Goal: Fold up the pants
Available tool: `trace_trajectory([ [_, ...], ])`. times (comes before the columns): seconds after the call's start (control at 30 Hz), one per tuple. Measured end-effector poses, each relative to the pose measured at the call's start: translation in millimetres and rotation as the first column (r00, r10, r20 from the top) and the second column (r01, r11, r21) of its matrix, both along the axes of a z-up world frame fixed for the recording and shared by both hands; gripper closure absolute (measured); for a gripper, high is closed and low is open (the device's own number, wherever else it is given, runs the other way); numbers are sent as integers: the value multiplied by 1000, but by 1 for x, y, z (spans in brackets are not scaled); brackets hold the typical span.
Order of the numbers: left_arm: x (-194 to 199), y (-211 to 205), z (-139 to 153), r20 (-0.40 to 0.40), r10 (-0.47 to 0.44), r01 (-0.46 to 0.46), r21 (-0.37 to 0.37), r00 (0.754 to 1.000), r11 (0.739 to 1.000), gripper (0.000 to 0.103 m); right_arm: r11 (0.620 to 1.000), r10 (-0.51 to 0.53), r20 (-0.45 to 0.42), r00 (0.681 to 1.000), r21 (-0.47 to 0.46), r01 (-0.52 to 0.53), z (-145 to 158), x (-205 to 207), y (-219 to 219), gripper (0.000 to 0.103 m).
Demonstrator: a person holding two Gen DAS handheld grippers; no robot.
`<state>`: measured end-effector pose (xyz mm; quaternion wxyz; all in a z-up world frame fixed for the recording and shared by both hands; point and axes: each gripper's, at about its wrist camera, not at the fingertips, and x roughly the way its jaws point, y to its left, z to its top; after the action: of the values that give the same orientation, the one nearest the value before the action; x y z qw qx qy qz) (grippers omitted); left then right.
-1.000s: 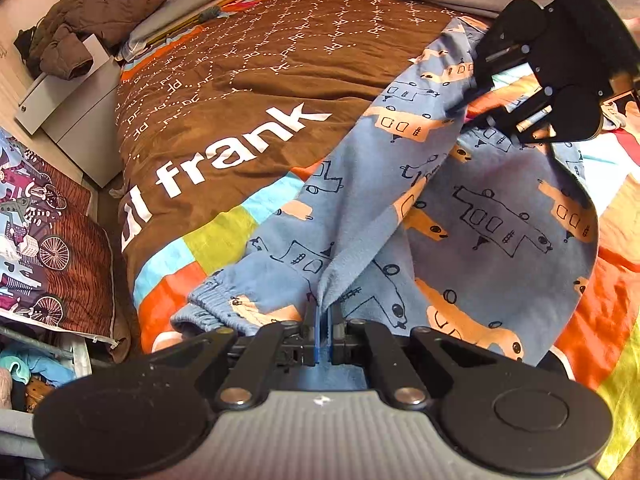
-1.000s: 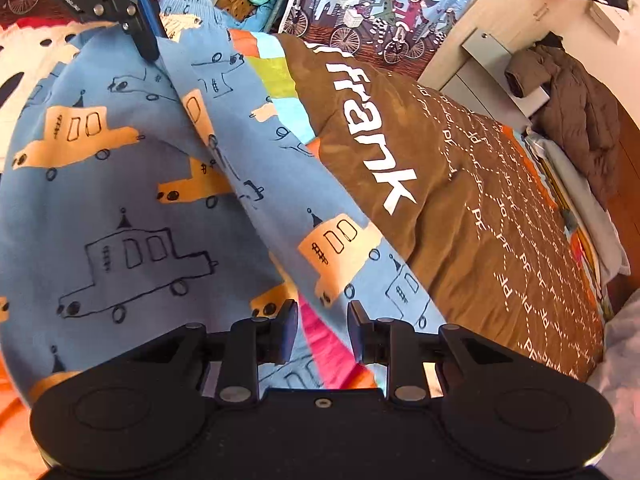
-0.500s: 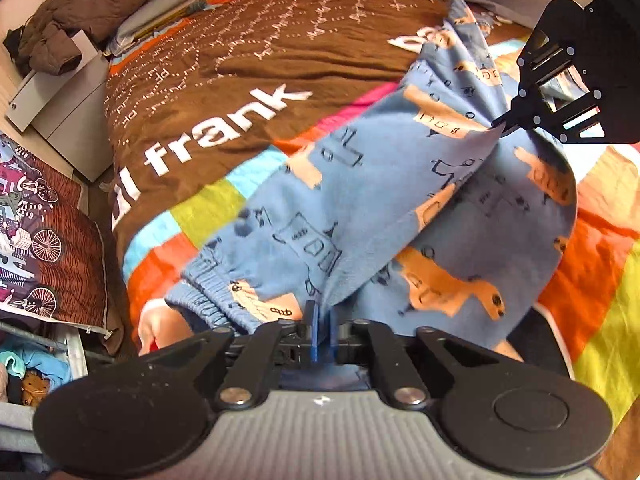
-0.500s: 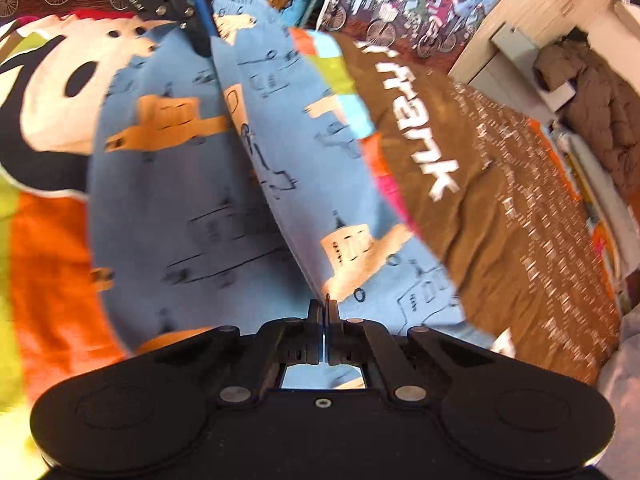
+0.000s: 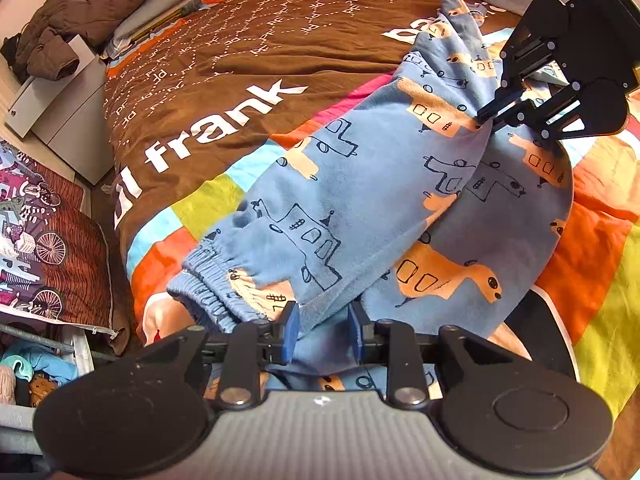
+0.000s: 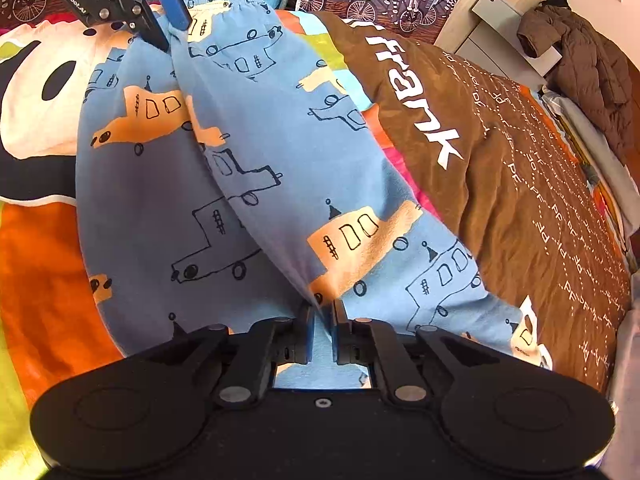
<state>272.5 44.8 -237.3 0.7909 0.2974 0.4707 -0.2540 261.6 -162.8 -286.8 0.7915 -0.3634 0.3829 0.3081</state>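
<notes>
Blue pants point(image 5: 360, 200) with orange and outlined car prints lie across the bed, one half laid over the other along a lengthwise ridge. My left gripper point(image 5: 322, 334) is open, its blue pads either side of the fold near the elastic waistband point(image 5: 208, 292). My right gripper point(image 6: 321, 332) sits at the far end of the pants point(image 6: 260, 184), its jaws slightly apart with the fabric ridge between them. Each gripper shows in the other's view: the right one point(image 5: 492, 114), the left one point(image 6: 160, 32).
The bed has a brown "frank" duvet point(image 5: 224, 80) with bright patches point(image 5: 592, 248). A brown jacket point(image 5: 76, 4) lies on a white cabinet point(image 5: 52, 108) beside the bed. A bicycle-print pillow point(image 5: 36, 248) stands at the bed's edge.
My left gripper has opened and let go of the fold near the waistband. My right gripper closed onto the far end, lifted it over, and its jaws now stand slightly apart. The pants have settled flatter.
</notes>
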Motion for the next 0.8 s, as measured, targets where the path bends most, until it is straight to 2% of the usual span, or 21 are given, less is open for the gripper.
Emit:
trace_trajectory([
  [0.07,-1,-1,4,29,-35,35,7,999,999,73,1000,1,-3,1000,-1,-1,0,1,0,96],
  [0.17,-2,-9,5,70,-126,120,78,990,990,73,1000,2,-1,1000,0,-2,-1,1,-1,96],
  [0.33,3,-17,-8,56,-225,212,176,973,961,73,1000,-3,0,1000,3,3,-3,0,0,96],
  [0.4,7,-17,-10,47,-230,218,185,972,958,73,1000,-3,4,1000,3,3,-3,-1,0,96],
  [0.47,10,-17,-10,36,-225,216,176,974,961,82,1000,1,5,1000,1,-1,-3,-1,0,96],
  [0.7,14,-21,-16,-8,-262,257,210,965,943,82,1000,14,13,1000,0,-14,-4,-1,-1,96],
  [0.73,16,-21,-18,-21,-252,250,212,968,945,82,1000,15,17,1000,0,-15,-4,-1,-1,96],
  [0.8,19,-21,-20,-38,-222,225,199,974,954,90,1000,12,28,1000,-1,-12,-5,-2,-1,97],
])
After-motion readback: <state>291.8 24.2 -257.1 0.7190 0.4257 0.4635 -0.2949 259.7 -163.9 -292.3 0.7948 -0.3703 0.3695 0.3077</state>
